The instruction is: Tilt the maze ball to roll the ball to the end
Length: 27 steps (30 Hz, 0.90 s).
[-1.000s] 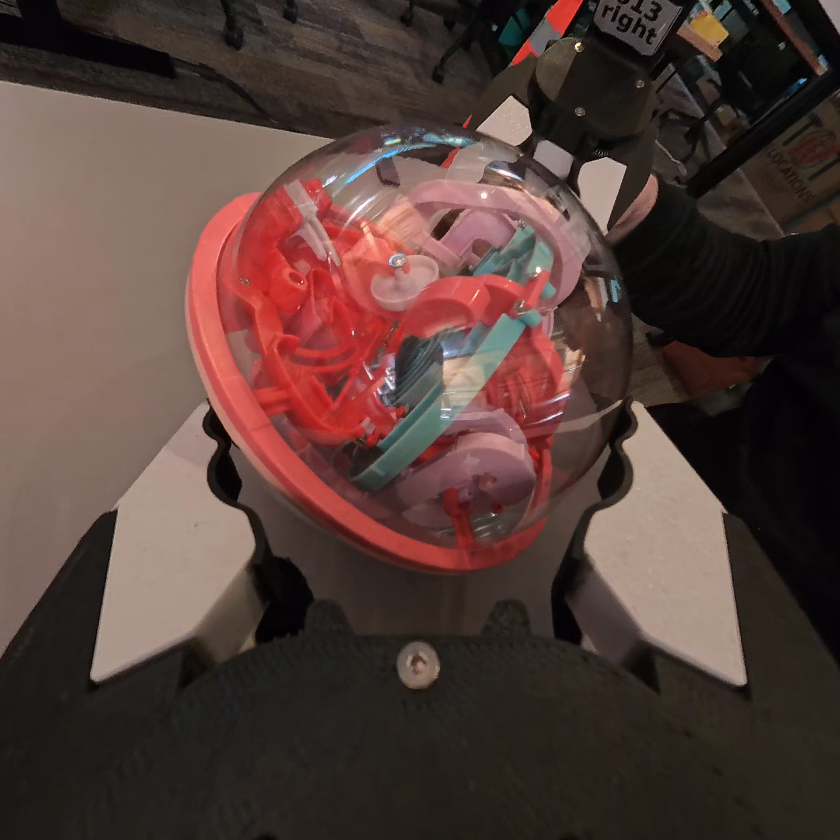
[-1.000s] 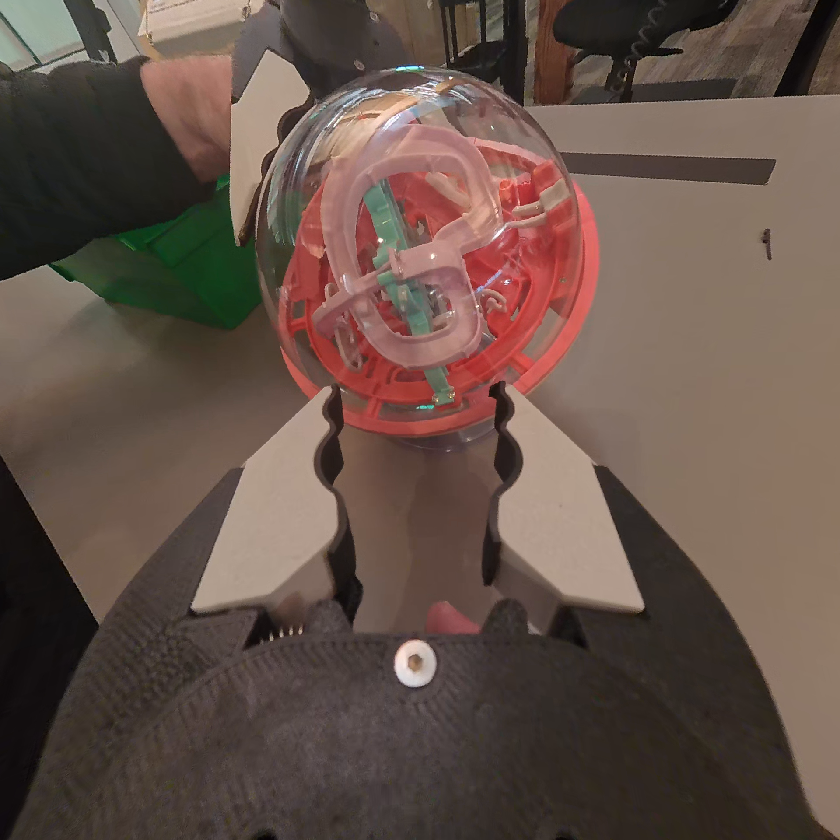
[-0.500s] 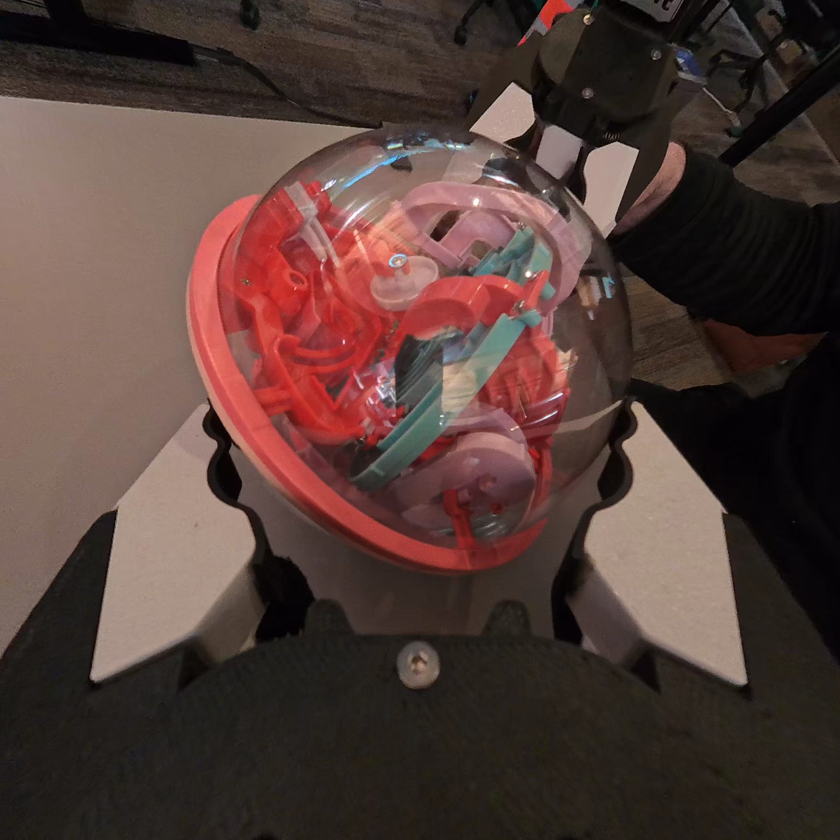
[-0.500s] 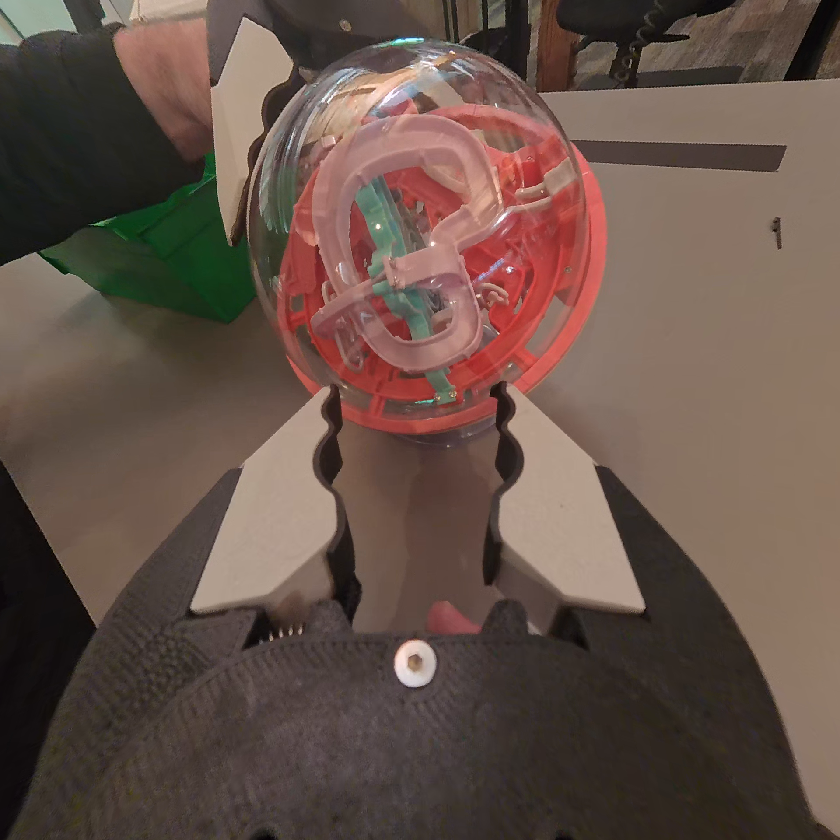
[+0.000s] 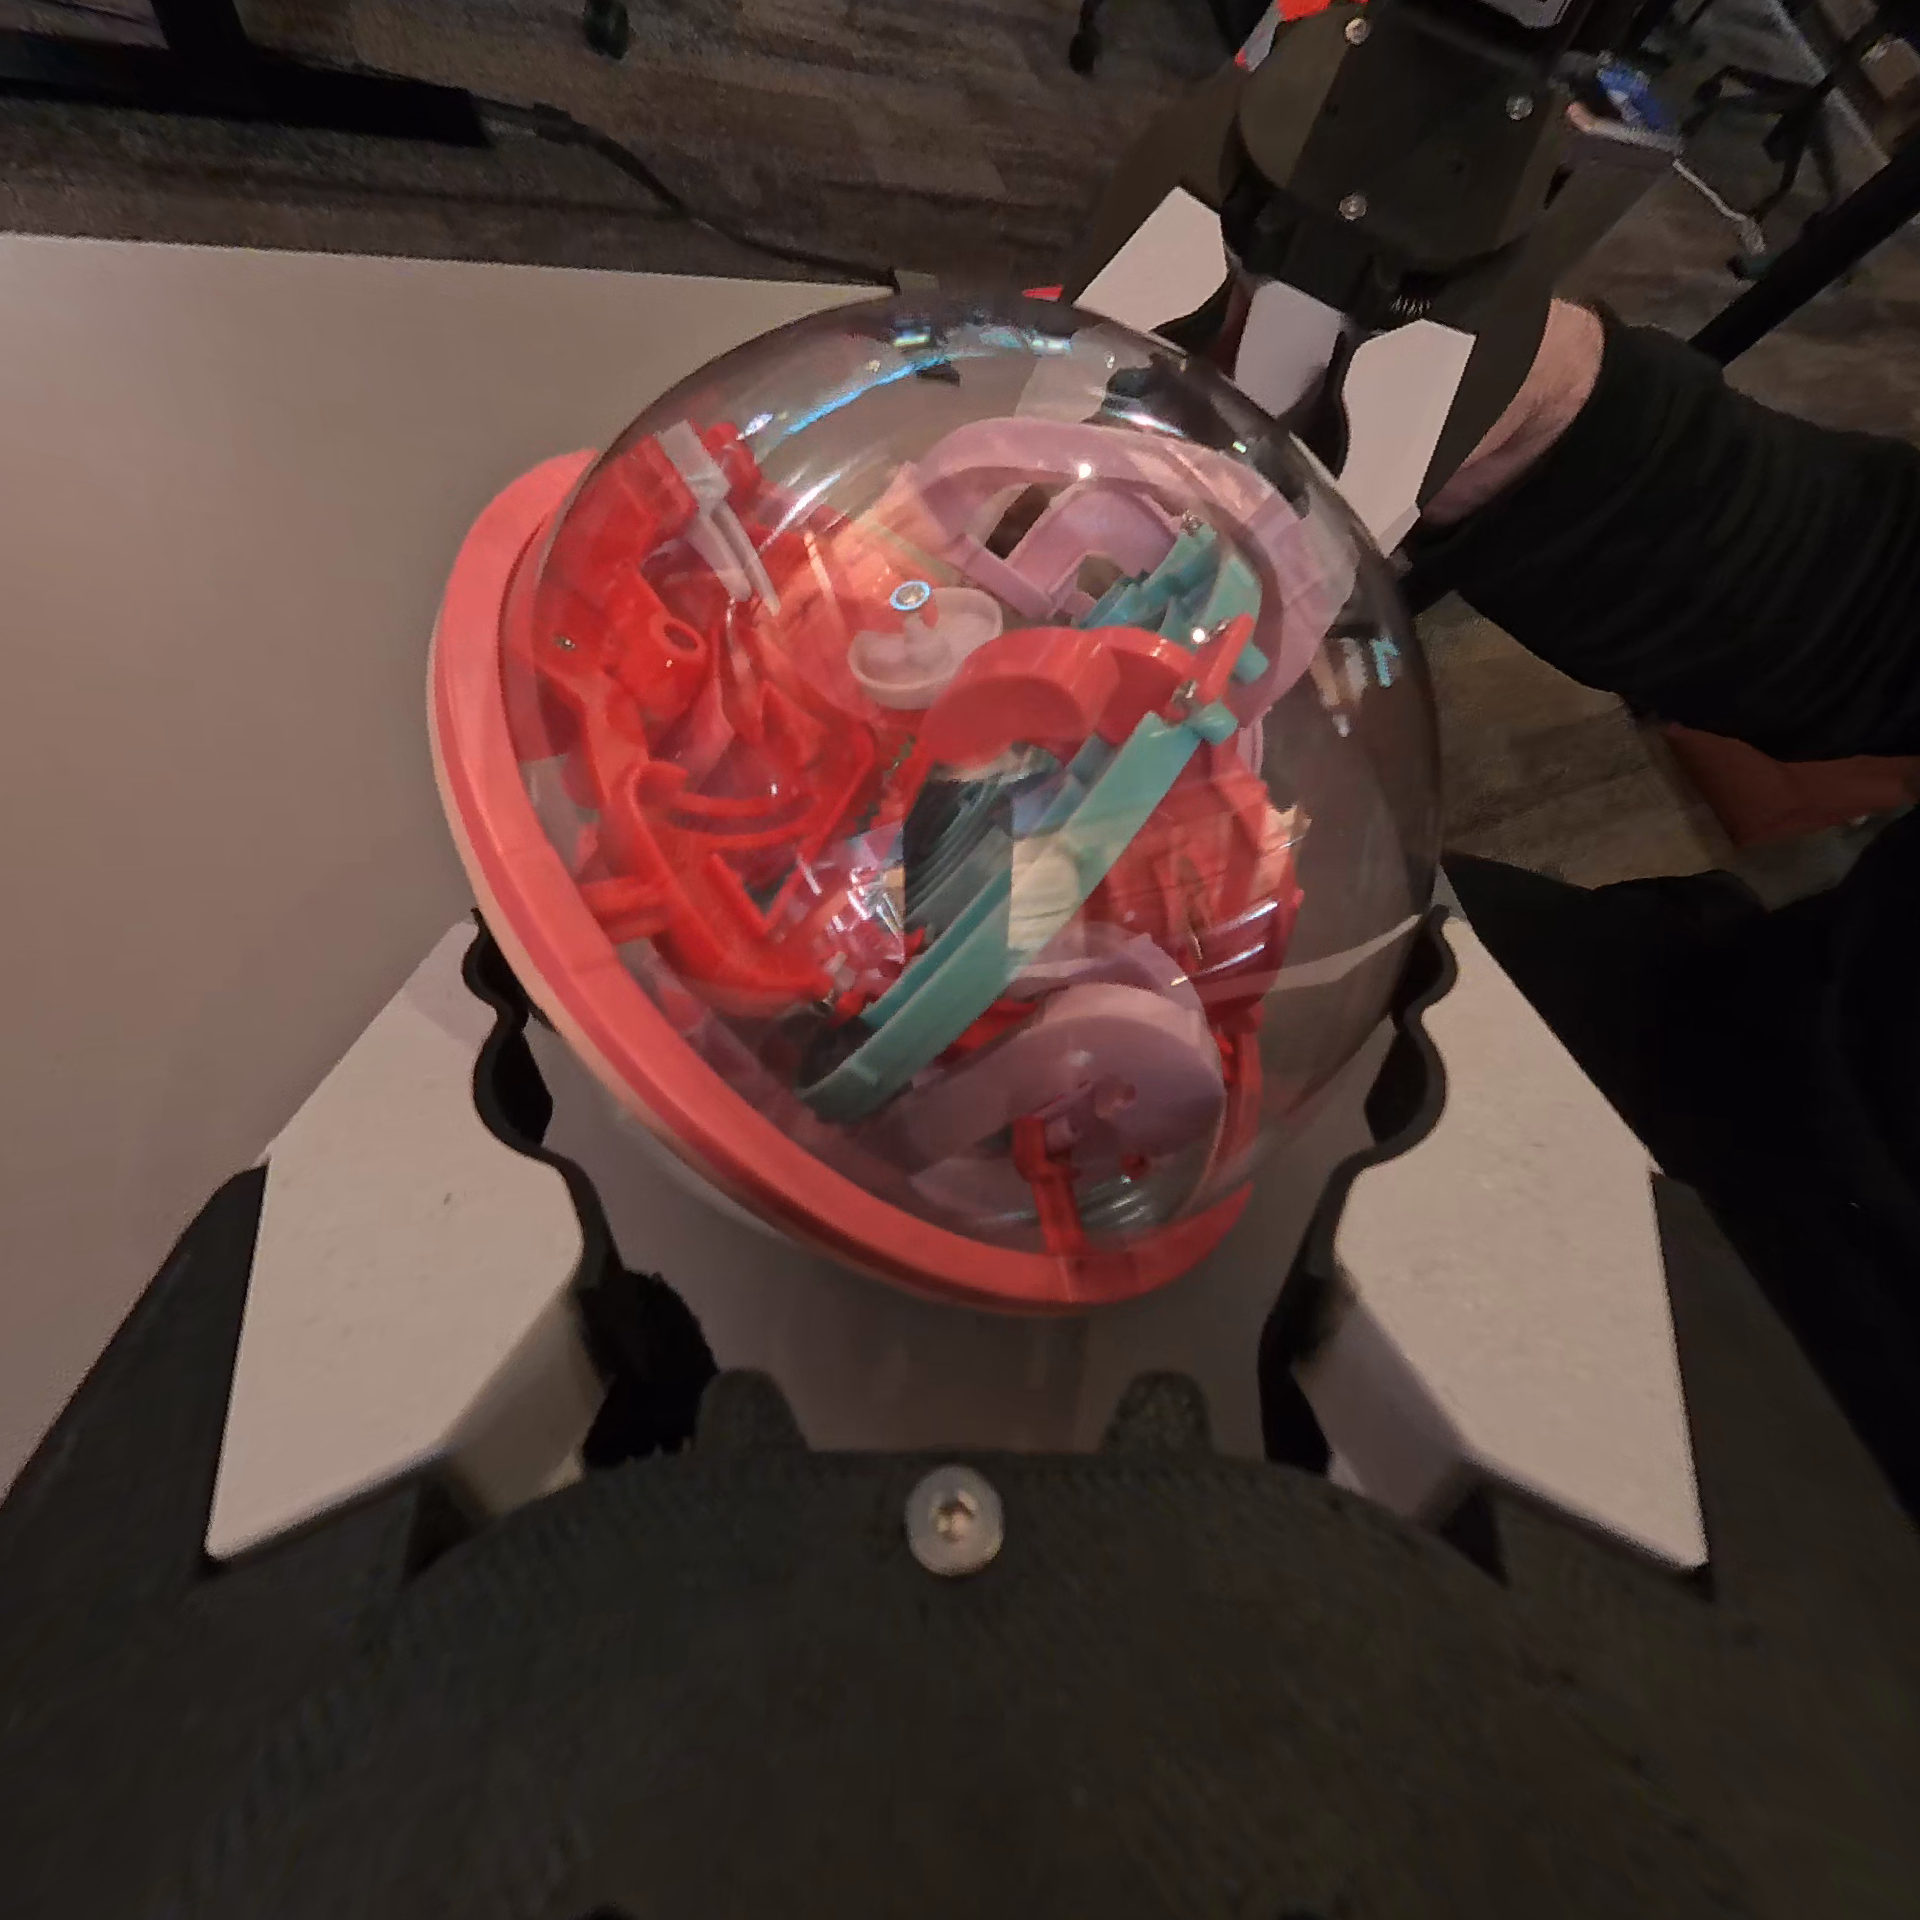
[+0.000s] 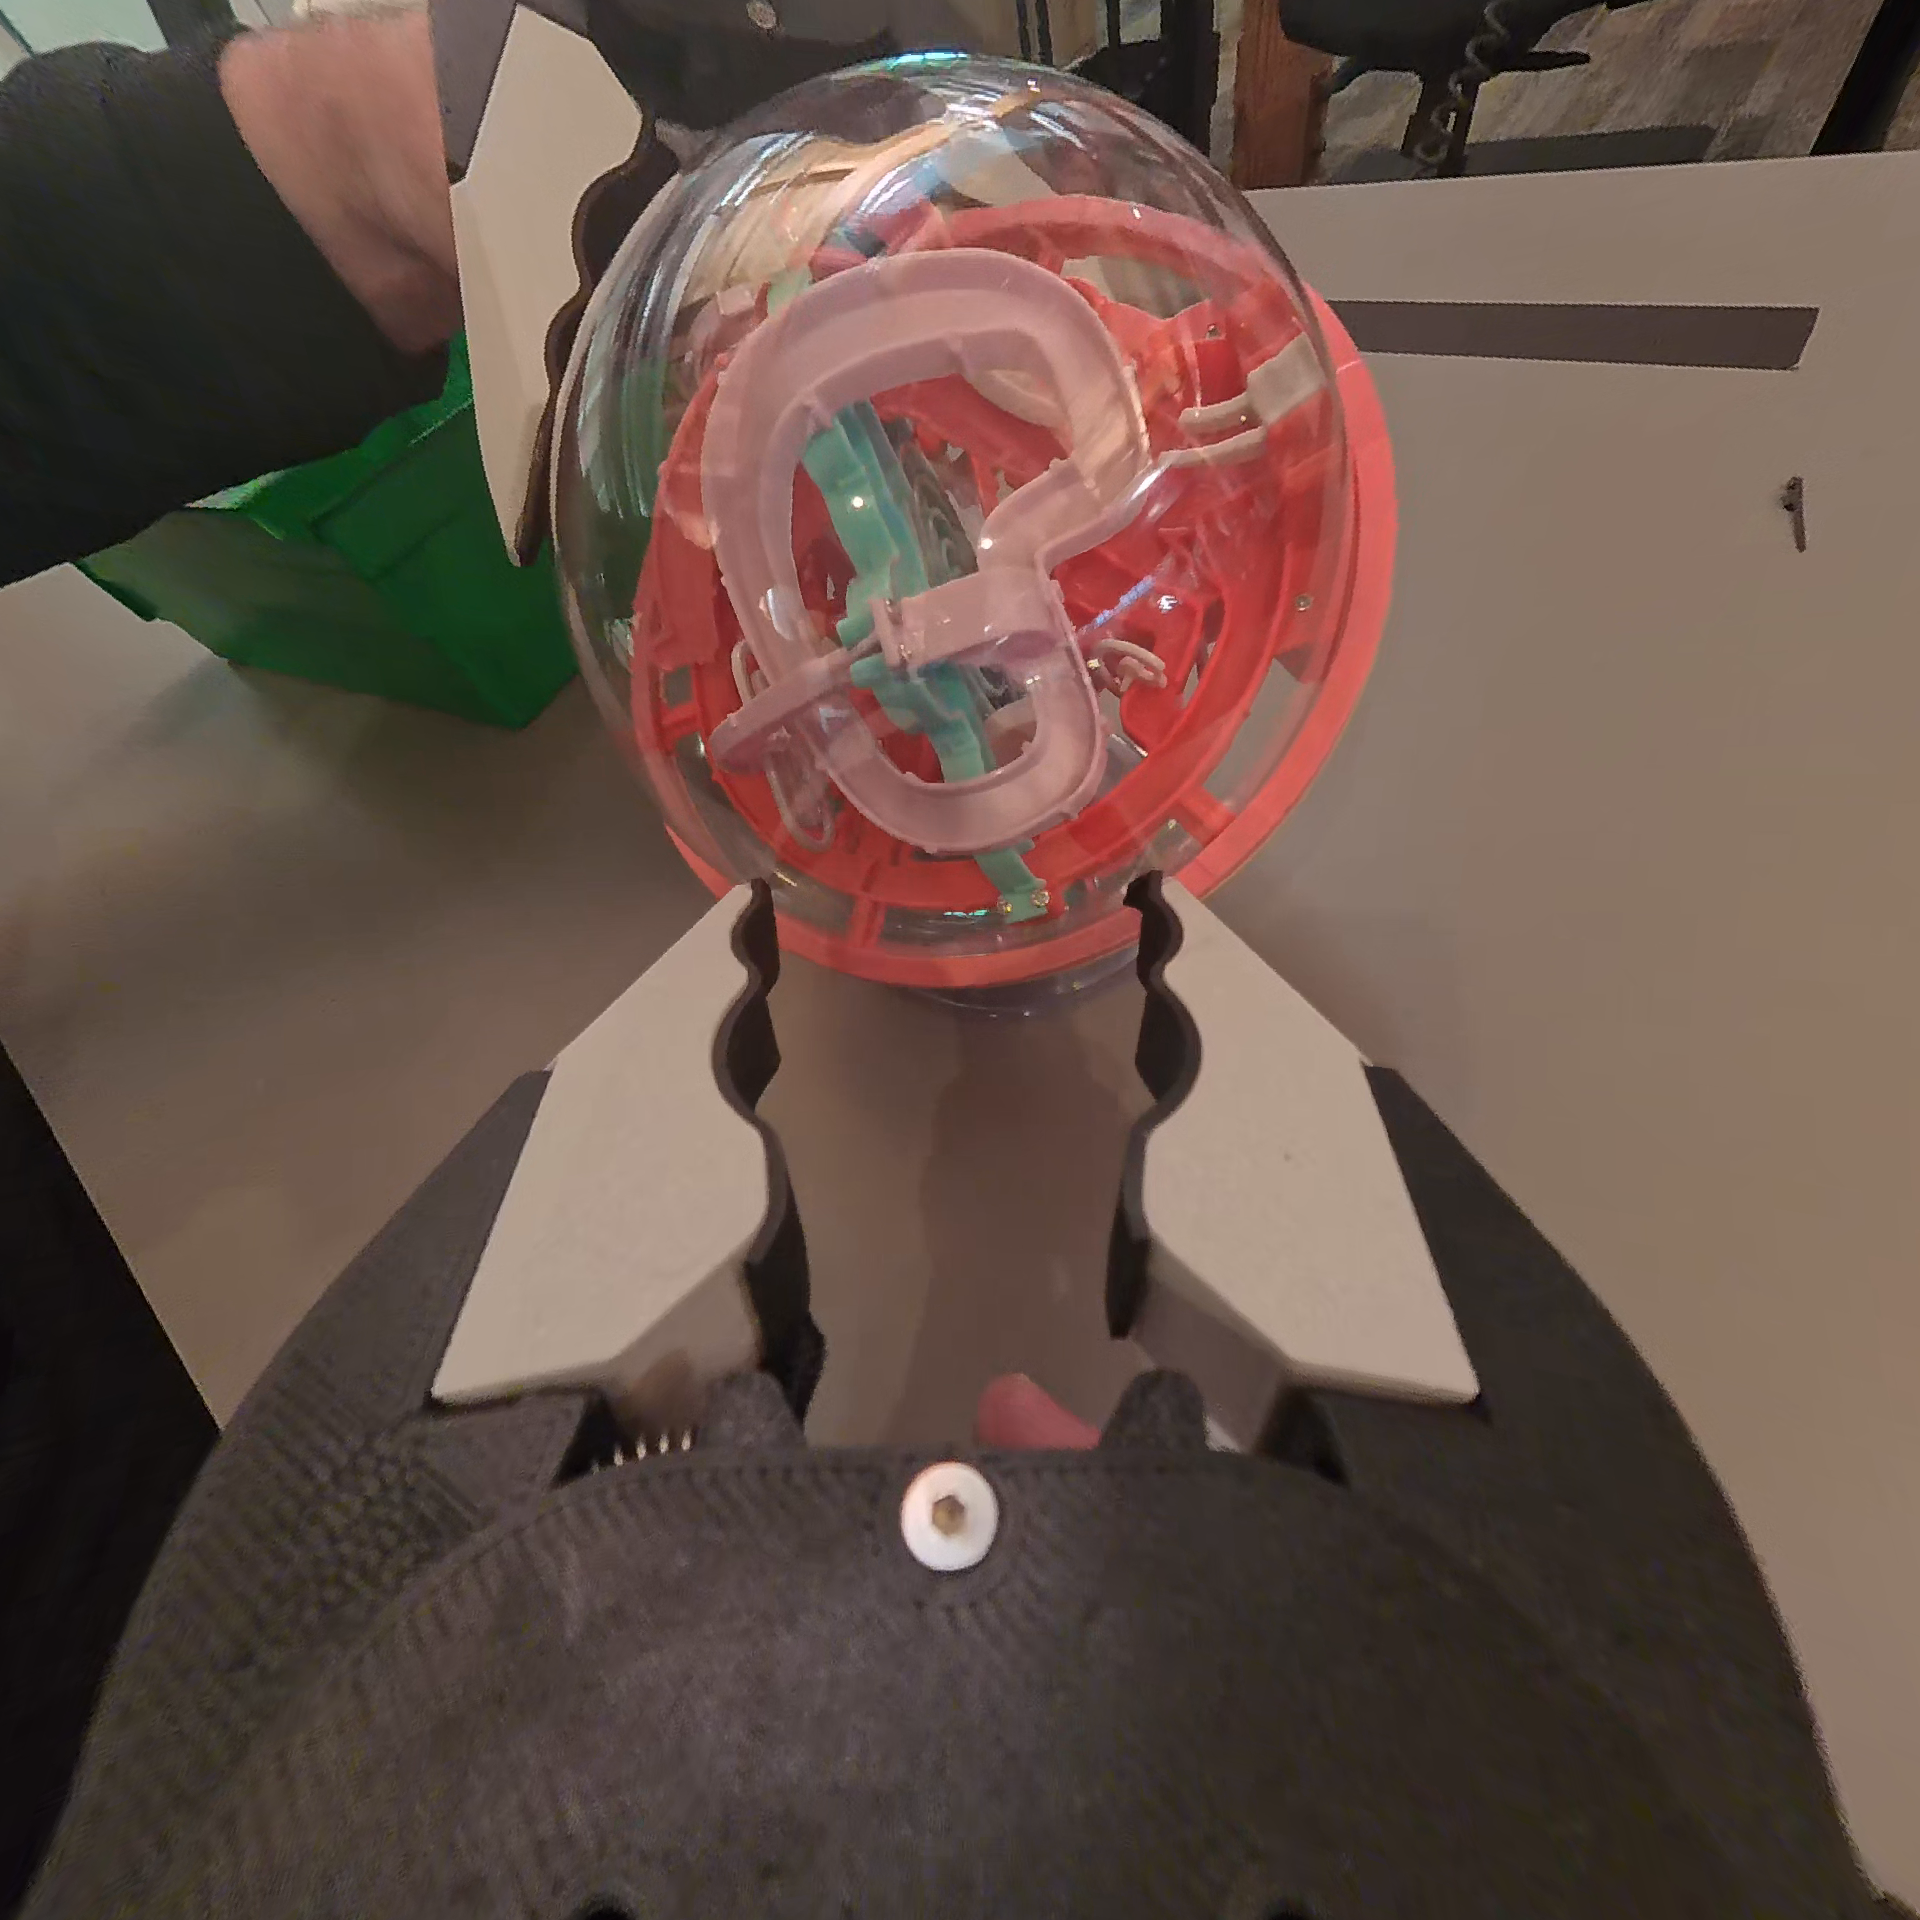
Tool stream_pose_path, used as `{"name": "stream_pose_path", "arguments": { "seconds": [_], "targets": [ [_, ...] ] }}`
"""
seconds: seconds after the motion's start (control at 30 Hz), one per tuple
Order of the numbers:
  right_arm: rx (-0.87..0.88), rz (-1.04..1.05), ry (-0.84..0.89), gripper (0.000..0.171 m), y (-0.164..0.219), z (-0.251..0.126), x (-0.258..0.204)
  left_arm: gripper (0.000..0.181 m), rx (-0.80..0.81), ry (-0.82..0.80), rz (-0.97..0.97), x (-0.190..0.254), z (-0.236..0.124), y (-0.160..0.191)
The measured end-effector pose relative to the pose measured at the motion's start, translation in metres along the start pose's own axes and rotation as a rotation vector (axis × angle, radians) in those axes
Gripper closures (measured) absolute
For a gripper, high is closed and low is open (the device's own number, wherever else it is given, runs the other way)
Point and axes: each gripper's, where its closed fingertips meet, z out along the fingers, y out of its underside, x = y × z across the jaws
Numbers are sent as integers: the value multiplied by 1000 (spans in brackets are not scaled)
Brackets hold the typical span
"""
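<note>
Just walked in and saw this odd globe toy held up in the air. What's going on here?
A person is holding a clear maze ball between two hand-held tongs, above a pale table. The left tongs cradle it from one side, fingers spread wide around the red ring. The right tongs press in from the opposite side. The globe sits tilted, its ring slanted. The small ball inside isn't clearly visible, so progress through the maze can't be judged.

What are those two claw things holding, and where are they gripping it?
Both hold the maze ball. The left gripper and the right gripper each clasp its clear shell from opposite sides, near the red rim.
</note>
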Motion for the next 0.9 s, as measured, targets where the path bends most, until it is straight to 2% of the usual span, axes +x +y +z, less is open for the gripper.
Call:
{"name": "stream_pose_path", "arguments": {
  "seconds": [0.17,0.43,0.9],
  "targets": [
    [-19,-3,1,102,4,3,0,24,-21,-26,33,0,-1,-1],
    [-39,-27,26,104,5,4,0,24,61,-15,66,-1,-1,-5],
    [-85,-101,116,100,4,3,0,24,94,-33,131,-1,-1,-4]
  ]
}}
